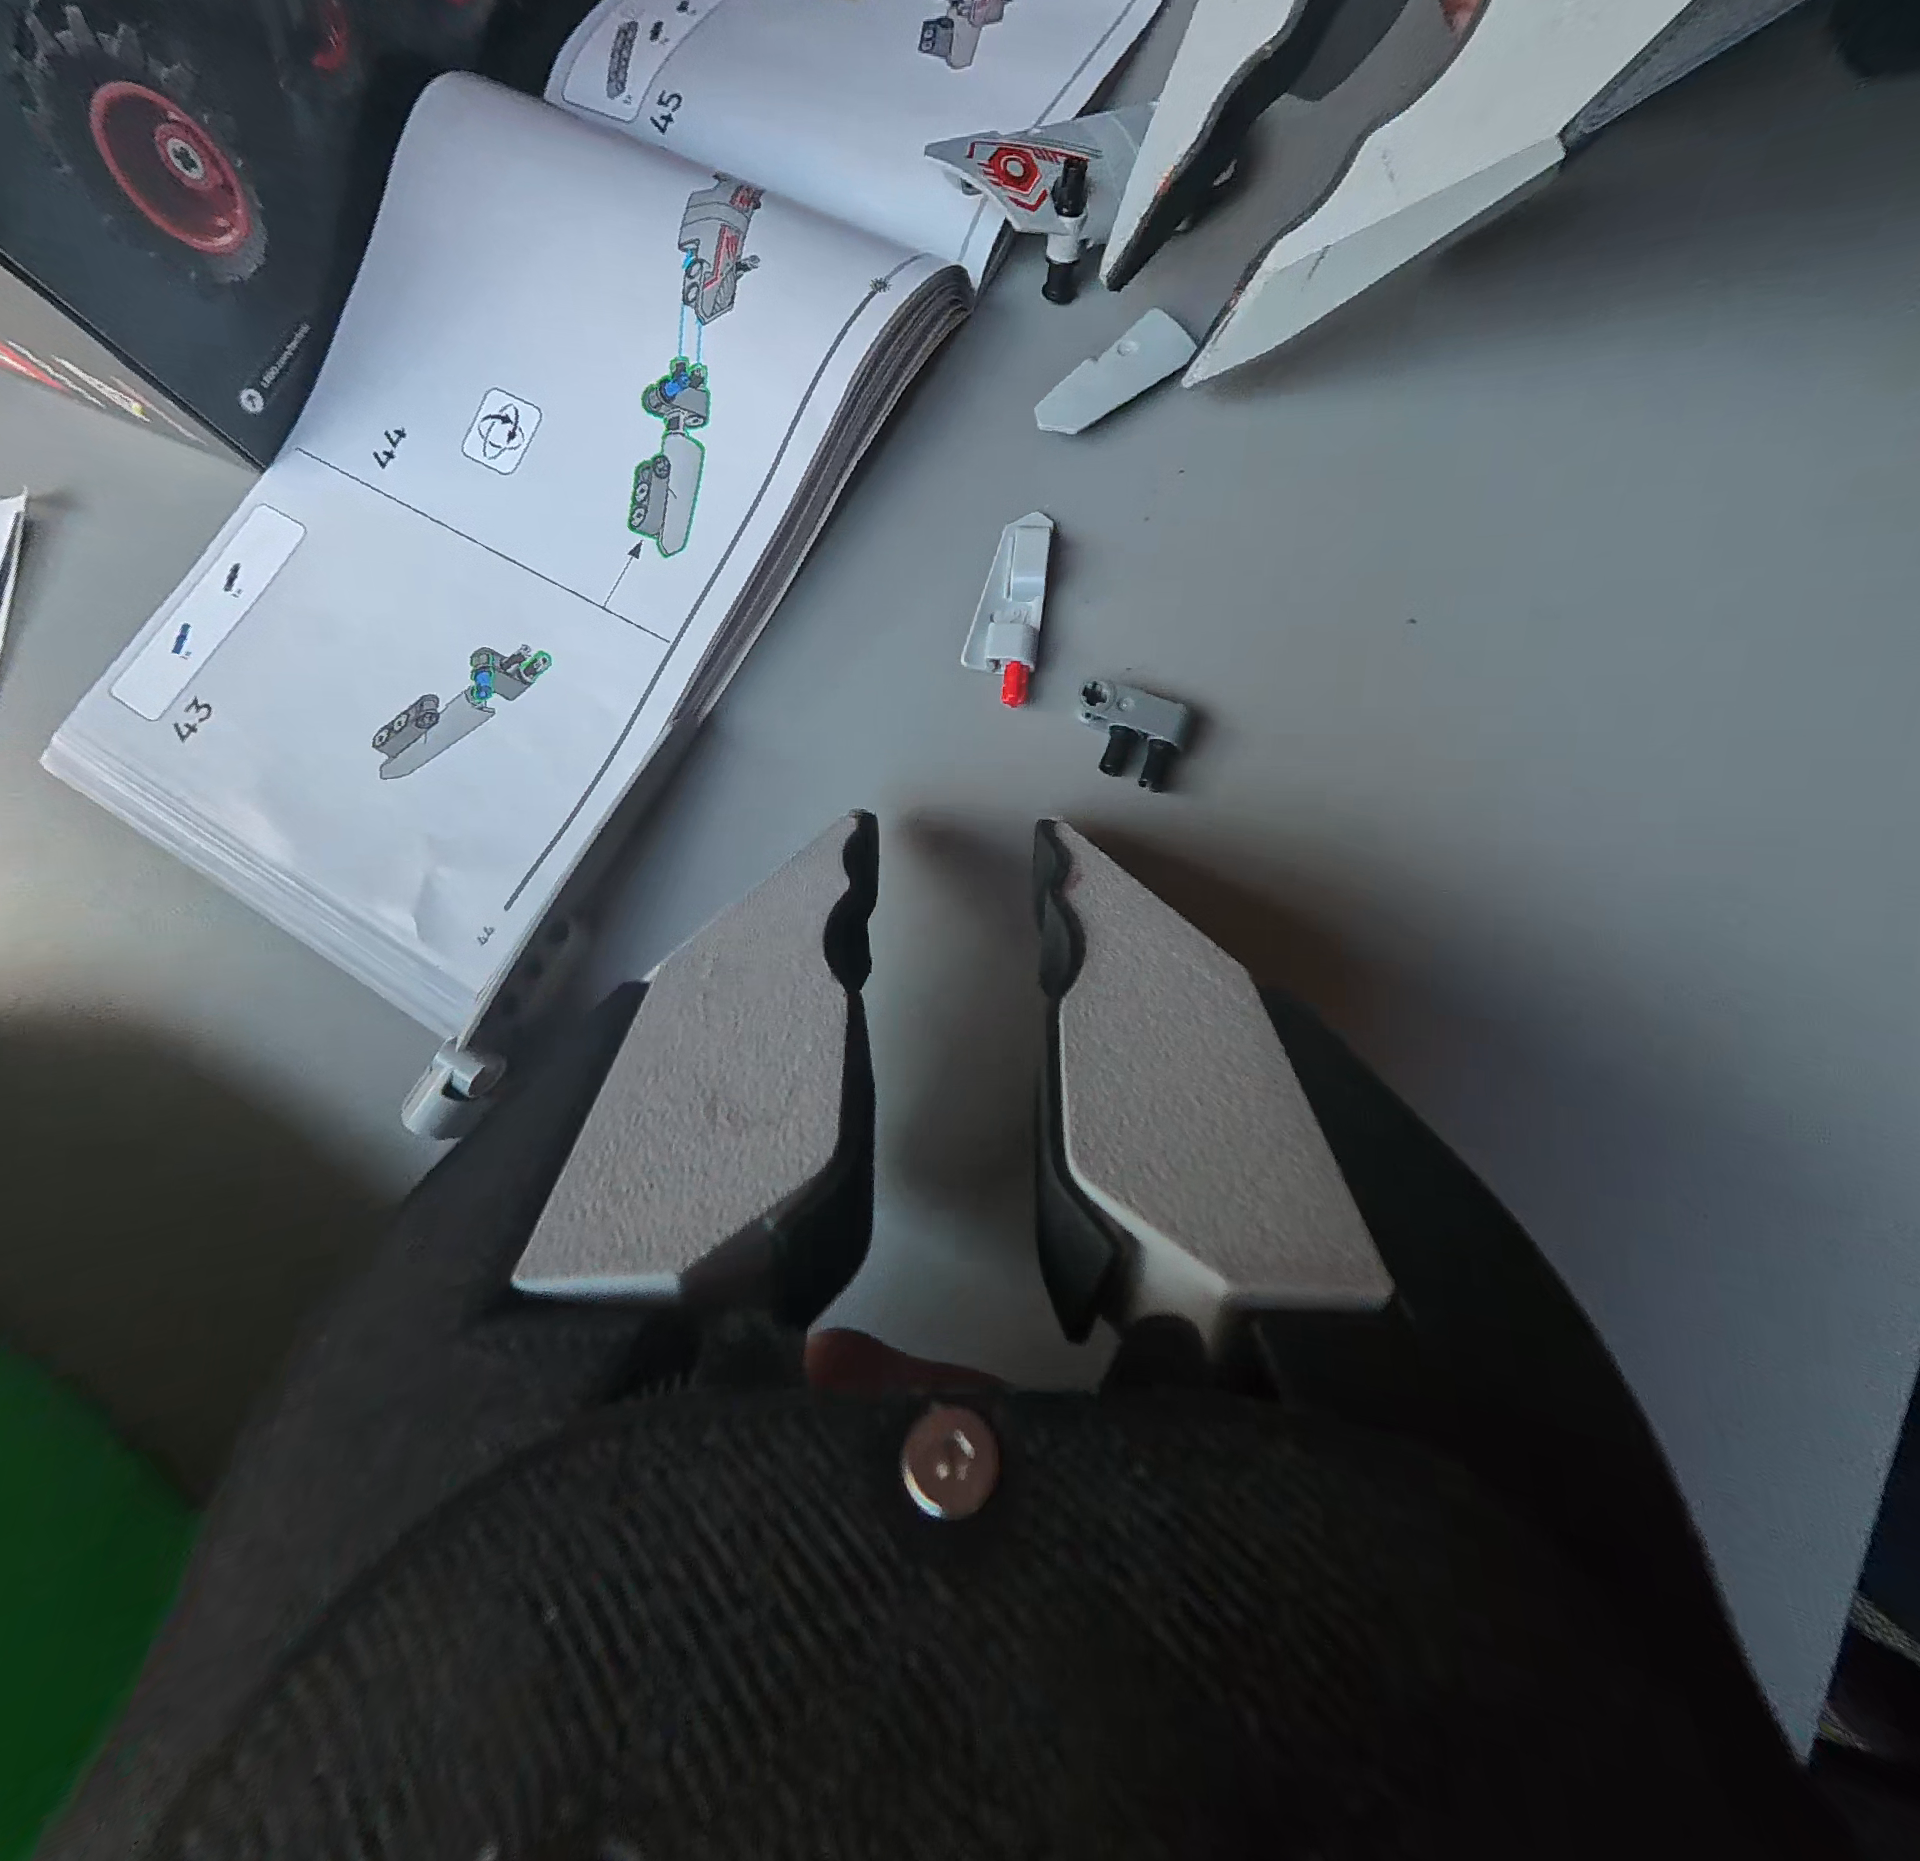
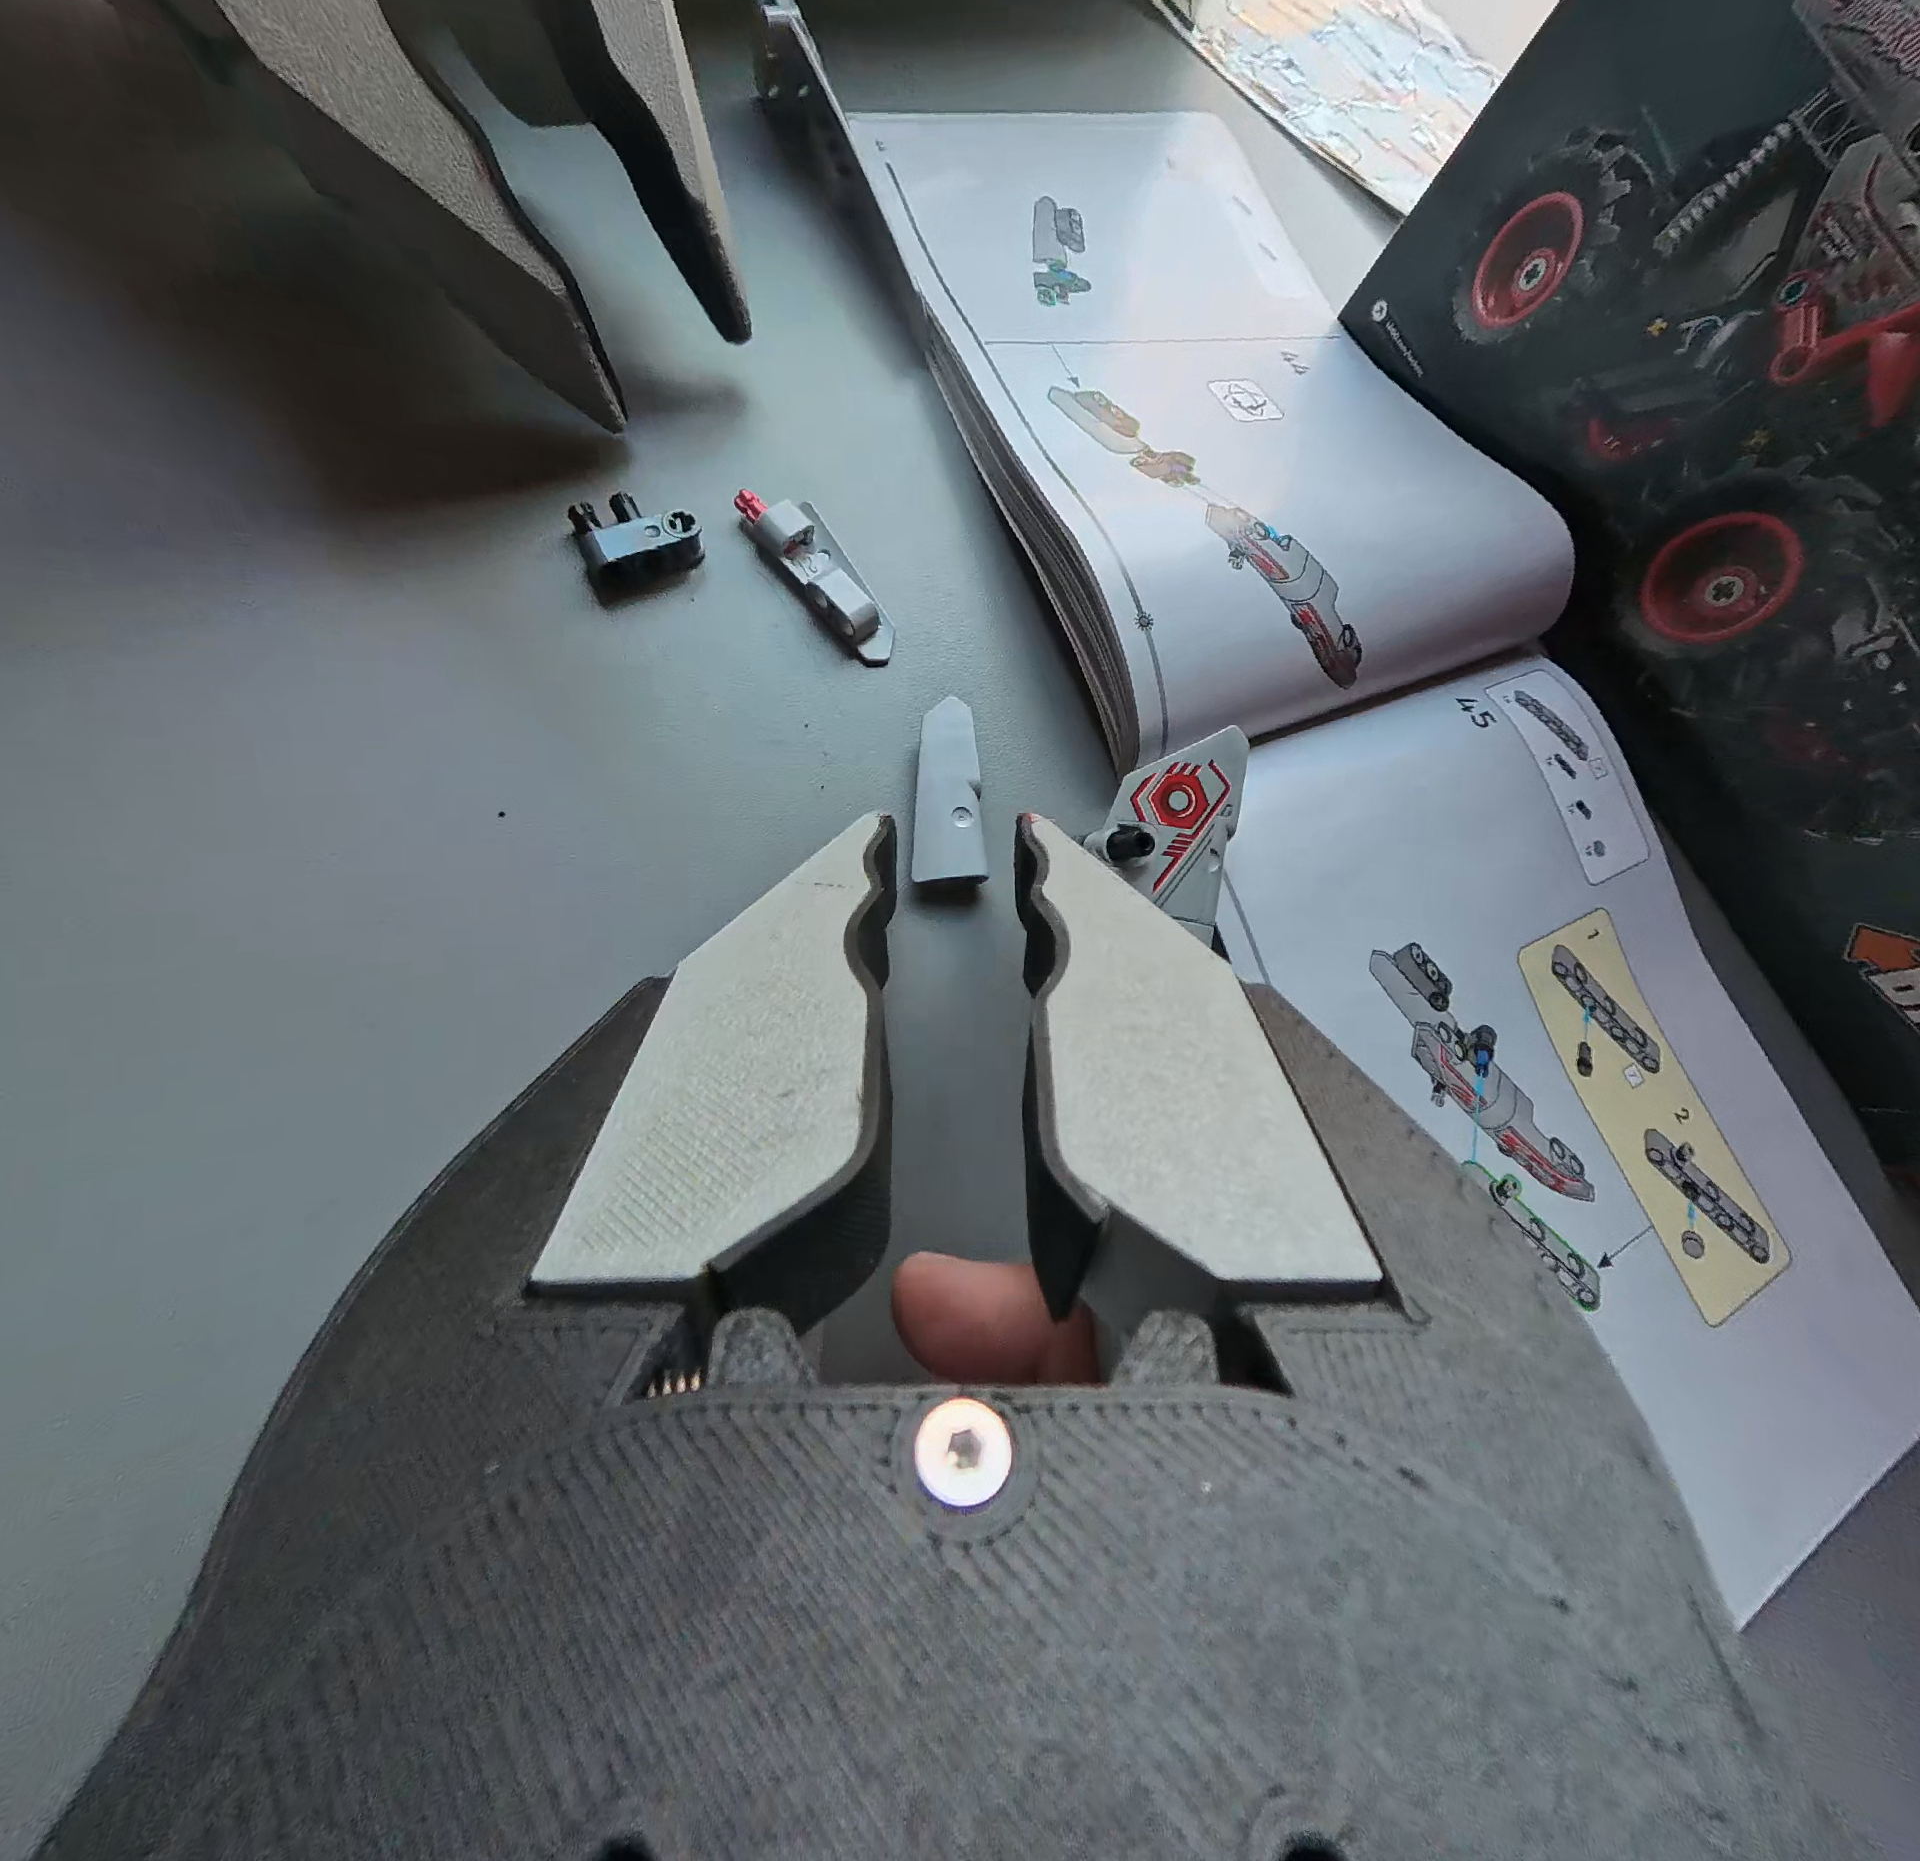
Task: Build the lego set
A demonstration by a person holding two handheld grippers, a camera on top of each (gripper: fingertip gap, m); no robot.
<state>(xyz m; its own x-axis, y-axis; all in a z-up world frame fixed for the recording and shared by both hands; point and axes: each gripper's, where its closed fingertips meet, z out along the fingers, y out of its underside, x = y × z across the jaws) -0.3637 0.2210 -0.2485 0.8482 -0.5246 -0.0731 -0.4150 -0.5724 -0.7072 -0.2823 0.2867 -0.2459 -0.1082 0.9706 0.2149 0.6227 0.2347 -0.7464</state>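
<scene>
Two hand-held grippers hovered over a grey table (image 1: 1455,876) strewn with Lego Technic parts. The left gripper (image 1: 956,845) stood parted and empty, short of a light grey panel with a red pin (image 1: 1013,606) and, just beside it, a grey connector with two black pins (image 1: 1138,725). The right gripper (image 2: 954,840) was likewise parted and held nothing, its tips flanking the near end of a plain grey curved panel (image 2: 948,809) lying flat on the table. A red-and-white stickered panel (image 2: 1179,824) rested at the edge of the open instruction booklet (image 2: 1299,461), just beside the right finger. The set's box (image 2: 1714,409) lay beyond the booklet, and a long grey beam (image 2: 805,97) lay along the booklet's far edge.
</scene>
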